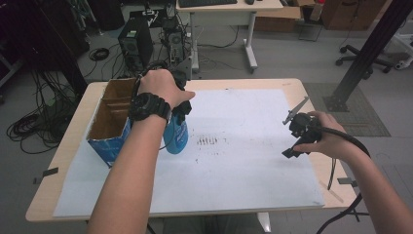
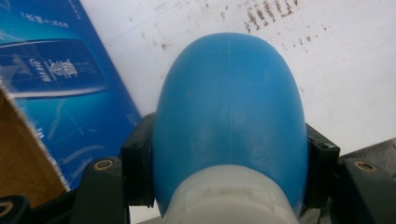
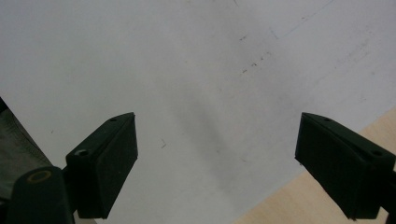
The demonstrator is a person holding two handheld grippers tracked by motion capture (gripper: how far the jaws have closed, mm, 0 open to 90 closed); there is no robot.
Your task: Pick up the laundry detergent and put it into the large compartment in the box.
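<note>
The left gripper [image 1: 181, 105] has its jaws clamped on the sides of a blue plastic bottle [image 2: 229, 116], which hangs over the white sheet [image 1: 234, 161] just beside the open cardboard box [image 1: 111, 119] near the table's left edge; the right gripper [image 1: 297, 139] sits near the sheet's right edge, jaws spread wide with nothing between them. Between the two the sheet lies bare but for dark scuff marks [image 1: 207, 141]; the wooden table [image 1: 311, 97] shows around the sheet; beyond its far edge are a computer tower [image 1: 135, 46], floor cables [image 1: 29, 124] and a desk [image 1: 229, 9].

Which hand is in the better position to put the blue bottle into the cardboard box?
Left. The left gripper already clamps the blue bottle right beside the cardboard box. The right gripper is open, holding nothing, far across the white sheet.
</note>
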